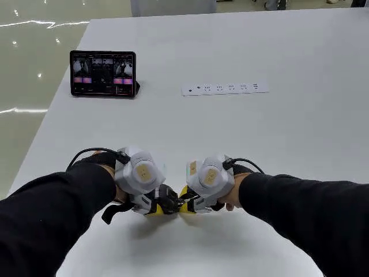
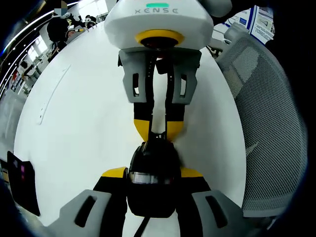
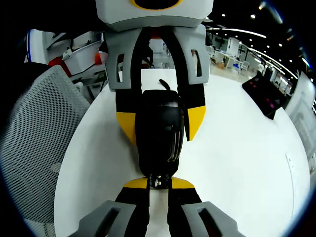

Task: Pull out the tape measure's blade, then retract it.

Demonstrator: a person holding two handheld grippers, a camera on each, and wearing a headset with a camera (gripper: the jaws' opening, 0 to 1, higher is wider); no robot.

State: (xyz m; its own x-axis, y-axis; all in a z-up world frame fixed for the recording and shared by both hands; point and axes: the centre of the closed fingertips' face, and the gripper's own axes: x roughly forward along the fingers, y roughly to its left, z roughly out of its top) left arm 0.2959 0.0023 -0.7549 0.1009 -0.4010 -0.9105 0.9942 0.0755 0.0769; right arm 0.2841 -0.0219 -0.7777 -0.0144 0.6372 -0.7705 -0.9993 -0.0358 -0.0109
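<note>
Tape: black case [image 1: 170, 202] at the lower centre of the head view, between the two claws and low over the table [image 1: 288, 144]. I cannot tell whether it touches the table.
Blade: looks fully wound in, with only the tip [image 3: 158, 181] showing at the case mouth.
Left claw [image 2: 153, 173]: clamped on the case, its yellow tips pressed to either side.
Right claw [image 3: 158, 183]: closed on the blade tip, right against the case mouth and nose to nose with the left claw.
Stage: both grips seem set, and the pull-out appears not yet begun.
Risk, slip: the right claw has very little of the tip to hold, so a sharp tug could pull the tip free and let it snap back in.
Risk, twist: the case is rounded, so a pull off the blade's line could turn it in the left claw or kink the blade.
Risk, return: letting the blade go at full length would whip it home, so it should be eased back.
Beyond: tablet [image 1: 102, 73] at the upper left and power strip [image 1: 225, 89] at the upper centre, both well apart from the tape.
</note>
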